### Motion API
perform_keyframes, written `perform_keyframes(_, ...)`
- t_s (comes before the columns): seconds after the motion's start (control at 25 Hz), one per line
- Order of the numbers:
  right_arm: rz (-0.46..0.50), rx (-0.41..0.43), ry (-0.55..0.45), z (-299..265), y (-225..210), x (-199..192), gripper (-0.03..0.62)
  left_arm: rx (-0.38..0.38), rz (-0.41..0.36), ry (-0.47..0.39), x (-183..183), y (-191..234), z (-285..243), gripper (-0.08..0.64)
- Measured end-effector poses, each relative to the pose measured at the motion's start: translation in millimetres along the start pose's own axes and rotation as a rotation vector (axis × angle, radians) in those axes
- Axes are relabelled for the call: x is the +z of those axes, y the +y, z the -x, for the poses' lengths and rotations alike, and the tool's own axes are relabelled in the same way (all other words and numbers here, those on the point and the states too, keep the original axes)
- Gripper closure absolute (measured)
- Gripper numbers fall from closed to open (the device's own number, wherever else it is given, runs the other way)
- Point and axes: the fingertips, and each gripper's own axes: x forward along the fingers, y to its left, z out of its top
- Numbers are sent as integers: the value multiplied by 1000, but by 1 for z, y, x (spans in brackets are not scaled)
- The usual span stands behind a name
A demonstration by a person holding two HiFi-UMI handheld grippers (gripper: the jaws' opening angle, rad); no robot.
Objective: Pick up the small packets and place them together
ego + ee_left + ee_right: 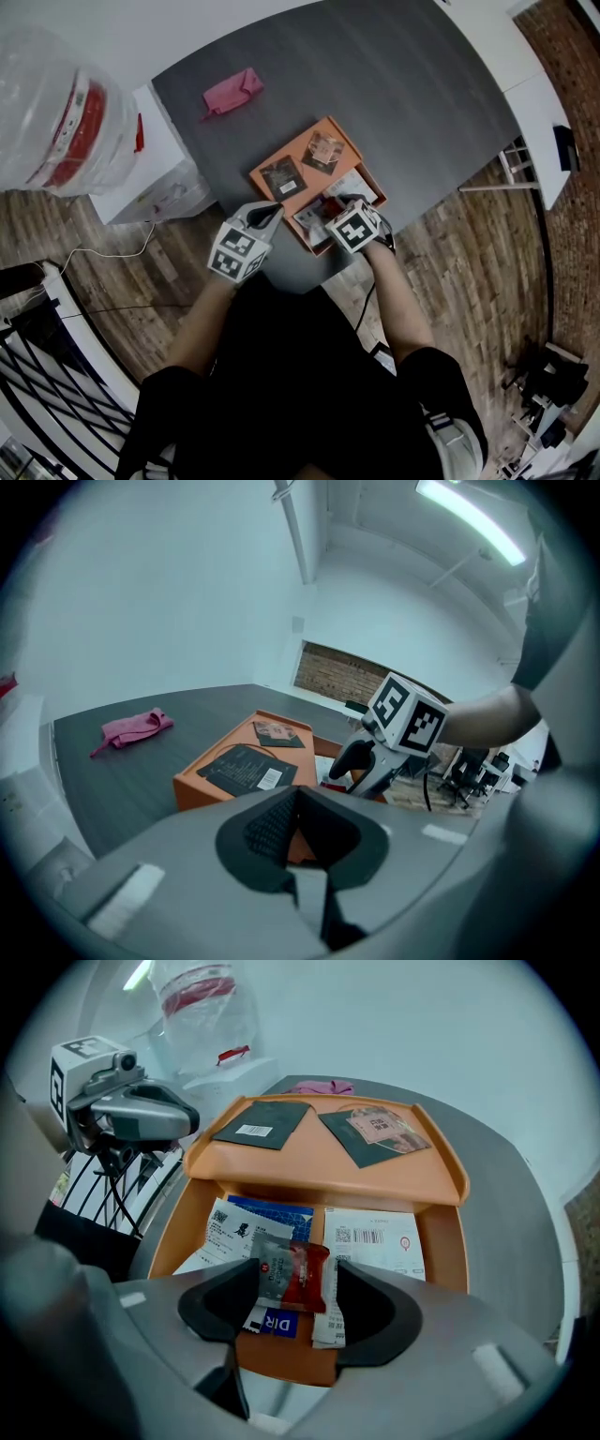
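**Right gripper** (293, 1285): it is pointing steeply down over the near compartment of the orange tray (442, 1246), at the tray's five o'clock end in the head view; its jaws are standing wide, with a small grey-and-red packet (295, 1269) between them; the pads are flanking the packet's side edges and the film is showing no pinch or buckle, so I am judging it loose rather than gripped. The packet is lying over the white packets (375, 1237) in that compartment and is overlapping a white-and-blue packet (234, 1227) at its ten o'clock.

**Left gripper** (298, 803): it is hovering just off the tray's eight o'clock edge; its jaws are meeting at the tips, with nothing in them.

**Step in hand, as judged:** the operator is laying this packet with the pile.

**Recommendation:** the operator should be keeping the jaws wide and lifting straight up, clear of both edges, before travelling; light film is liable to cling to a pad and be dragged off the pile; sideways drift would be scattering the packets beneath.

**Farther out:** a dark packet with a white label (262, 1124) and a dark packet with a pinkish picture (380, 1133) are sitting apart on the tray's raised shelf, at eleven and one o'clock of the right jaws; both appear outstanding. A pink cloth (232, 92) is lying on the grey table (394, 84) at the tray's eleven o'clock, well apart.
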Motion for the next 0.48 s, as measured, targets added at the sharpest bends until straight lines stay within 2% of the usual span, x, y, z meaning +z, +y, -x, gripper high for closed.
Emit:
perform_keyframes(0.28, 4, 52, 100, -4, 5, -6, 321, -11, 15, 2, -3, 1, -1, 560)
perform_keyframes(0.48, 48, -4, 184, -7, -2, -10, 337, -15, 27, -2, -4, 3, -2, 560)
